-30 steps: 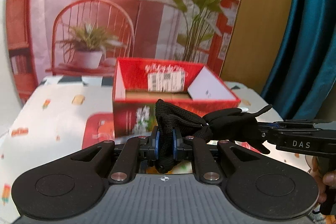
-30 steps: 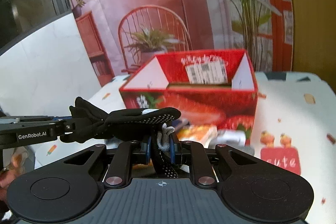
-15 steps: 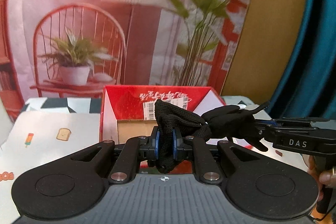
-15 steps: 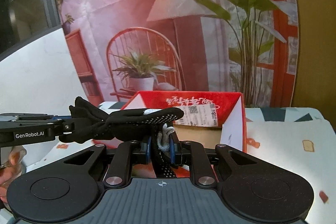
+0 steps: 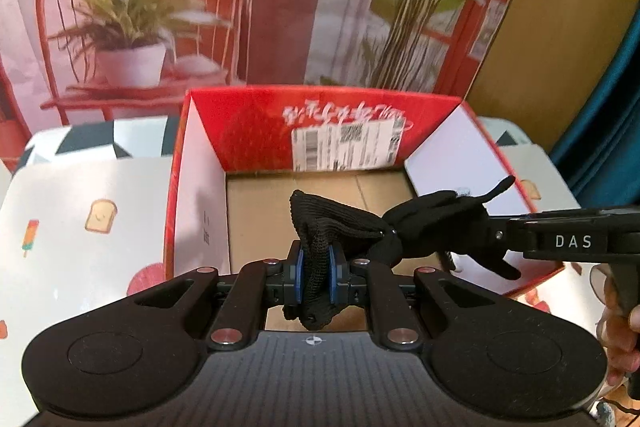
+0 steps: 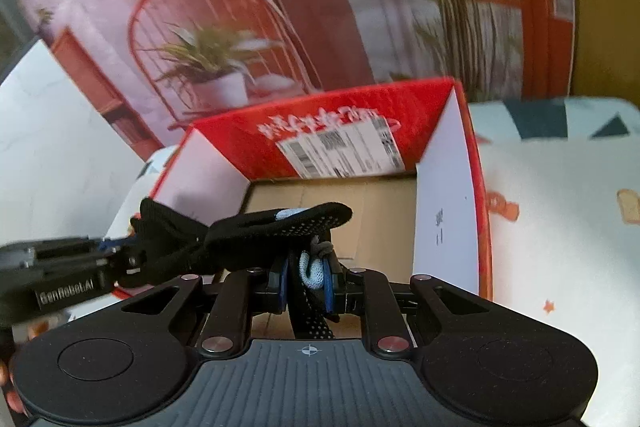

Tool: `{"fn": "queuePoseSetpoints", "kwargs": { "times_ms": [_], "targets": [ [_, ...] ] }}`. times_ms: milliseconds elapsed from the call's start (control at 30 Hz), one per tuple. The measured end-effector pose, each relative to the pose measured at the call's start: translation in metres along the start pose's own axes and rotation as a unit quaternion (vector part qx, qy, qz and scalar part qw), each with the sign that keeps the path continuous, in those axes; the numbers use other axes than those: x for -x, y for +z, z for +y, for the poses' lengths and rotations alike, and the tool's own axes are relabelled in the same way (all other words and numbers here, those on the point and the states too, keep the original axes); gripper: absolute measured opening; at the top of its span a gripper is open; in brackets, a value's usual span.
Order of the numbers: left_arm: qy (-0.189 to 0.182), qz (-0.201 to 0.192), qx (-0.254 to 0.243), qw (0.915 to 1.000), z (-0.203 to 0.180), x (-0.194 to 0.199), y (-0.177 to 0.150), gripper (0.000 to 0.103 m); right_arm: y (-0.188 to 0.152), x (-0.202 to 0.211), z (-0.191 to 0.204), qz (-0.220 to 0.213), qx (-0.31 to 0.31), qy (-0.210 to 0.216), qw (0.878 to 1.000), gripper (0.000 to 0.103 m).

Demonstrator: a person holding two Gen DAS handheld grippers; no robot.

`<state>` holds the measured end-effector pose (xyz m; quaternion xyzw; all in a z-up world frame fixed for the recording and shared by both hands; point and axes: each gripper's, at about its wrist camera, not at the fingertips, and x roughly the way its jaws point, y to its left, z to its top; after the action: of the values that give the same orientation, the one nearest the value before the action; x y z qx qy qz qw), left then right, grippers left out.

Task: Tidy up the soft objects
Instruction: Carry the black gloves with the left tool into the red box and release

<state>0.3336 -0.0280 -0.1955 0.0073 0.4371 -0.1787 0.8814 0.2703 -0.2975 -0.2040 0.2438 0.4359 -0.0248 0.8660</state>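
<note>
From the left wrist view, the left gripper (image 5: 316, 277) sits low in the middle of the frame, its blue pads clamped tight on one end of a black knitted glove (image 5: 340, 227). The glove stretches off to the right, where the right gripper (image 5: 486, 229) comes in from the right edge and pinches the bunched finger end. Behind and beneath the glove, filling the centre, stands an open red cardboard box (image 5: 256, 131) with white side flaps, a bare brown floor and a shipping label (image 5: 348, 147) on its far inner wall; the glove hangs over the opening. The box rests on a table with a patterned cloth (image 5: 80, 219) printed with toast and ice lollies, seen at left. A backdrop (image 5: 160, 7) showing a red chair, potted plants and a lamp fills the top, and a teal curtain (image 5: 616, 115) shows at the far right. A hand (image 5: 618, 327) grips the handle at the lower right. From the right wrist view, the right gripper (image 6: 306, 283) at lower centre is closed on the glove (image 6: 280, 227), where pale blue trim shows between the pads. The dotted black fabric runs left to the left gripper (image 6: 120, 247), entering from the left edge. The box (image 6: 456, 187) lies straight ahead, with the cloth (image 6: 560, 207) to the right.
</note>
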Motion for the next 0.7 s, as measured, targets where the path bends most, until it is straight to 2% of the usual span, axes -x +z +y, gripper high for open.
{"fn": "queuePoseSetpoints", "kwargs": {
  "times_ms": [167,467,500,567,633,700],
  "targets": [
    [-0.002,0.014,0.007,0.9999,0.007,-0.014,0.004,0.014,0.005,-0.017,-0.001,0.029,0.008,-0.014,0.999,0.016],
    [0.004,0.03,-0.004,0.9995,0.005,-0.029,0.001,0.015,0.007,-0.03,-0.005,0.048,0.009,-0.024,0.999,0.016],
    [0.007,0.027,-0.009,0.9996,0.004,-0.03,0.001,0.018,0.007,-0.031,-0.005,0.05,0.009,-0.024,0.998,0.017],
    [0.011,0.024,-0.019,0.9995,0.003,-0.028,0.001,0.03,0.006,-0.033,-0.005,0.05,0.008,-0.027,0.998,0.019],
    [0.012,0.018,-0.018,0.9996,0.005,-0.026,0.002,0.051,0.005,-0.035,-0.005,0.052,0.008,-0.031,0.998,0.022],
    [0.015,0.011,-0.016,0.9997,0.006,-0.023,0.003,0.054,0.005,-0.036,-0.005,0.053,0.012,-0.034,0.998,0.03]
  ]
}}
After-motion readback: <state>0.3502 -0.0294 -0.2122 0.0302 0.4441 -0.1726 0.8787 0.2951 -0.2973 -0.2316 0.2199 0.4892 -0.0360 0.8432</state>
